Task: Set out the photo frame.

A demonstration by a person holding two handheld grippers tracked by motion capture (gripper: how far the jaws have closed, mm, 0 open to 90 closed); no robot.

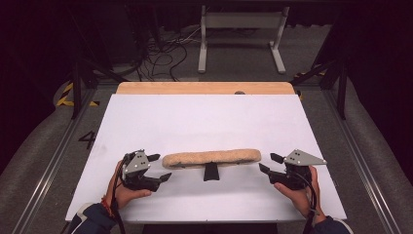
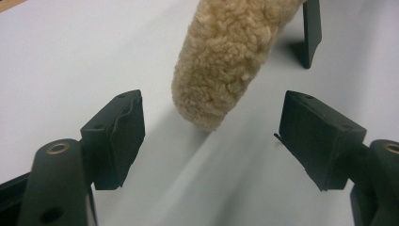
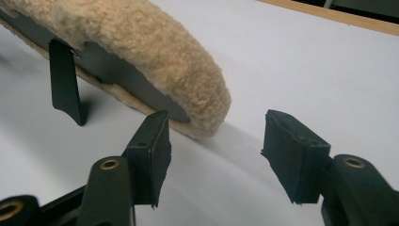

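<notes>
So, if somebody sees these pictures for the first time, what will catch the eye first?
Probably the long tan fleece-covered pad, lying across the near middle of the white table with a short black tab sticking out toward the person. Next, the left tongs and right tongs, one at each end of the pad, both open and not touching it.

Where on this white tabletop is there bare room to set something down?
The broad white table is bare between the fleecy pad and the far wooden edge. The near strip is crowded: left tongs, the pad's black tab, right tongs.
</notes>
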